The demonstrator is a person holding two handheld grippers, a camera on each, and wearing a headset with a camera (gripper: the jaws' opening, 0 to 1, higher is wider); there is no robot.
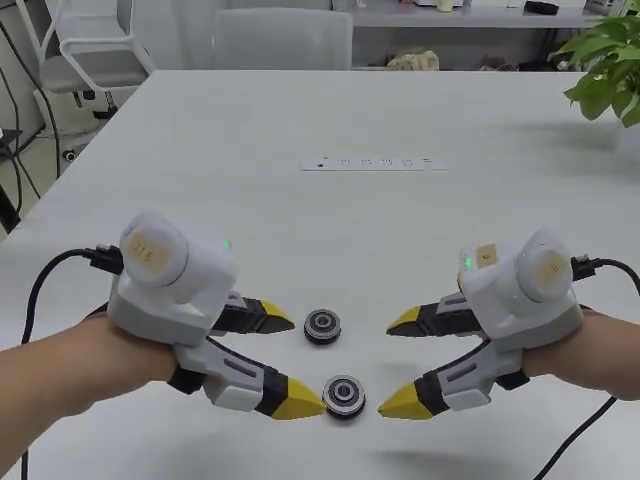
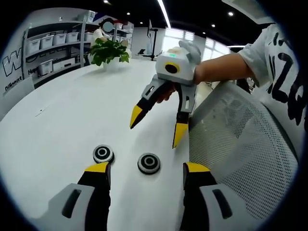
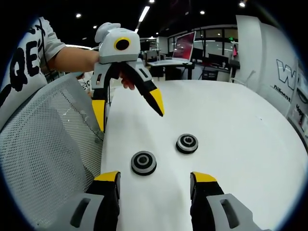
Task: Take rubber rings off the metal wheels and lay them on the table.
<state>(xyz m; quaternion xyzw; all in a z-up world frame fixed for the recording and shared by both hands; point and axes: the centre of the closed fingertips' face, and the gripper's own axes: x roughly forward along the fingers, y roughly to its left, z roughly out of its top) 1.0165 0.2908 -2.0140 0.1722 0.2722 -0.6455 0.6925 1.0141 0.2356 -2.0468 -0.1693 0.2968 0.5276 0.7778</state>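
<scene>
Two small round wheels lie flat on the white bench (image 1: 300, 130), near each other but not touching: the far wheel (image 1: 322, 325) and the near wheel (image 1: 344, 393). Each has a silvery hub, a dark centre and a black rubber ring (image 1: 327, 394) still on.

right hand-held gripper (image 3: 156, 179): jaws apart | near wheel (image 3: 144, 162) | far wheel (image 3: 186, 143)

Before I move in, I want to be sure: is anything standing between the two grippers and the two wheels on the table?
Nothing visible does. The near wheel and the far wheel lie on the bare table, directly between the open left gripper and the open right gripper.
</scene>
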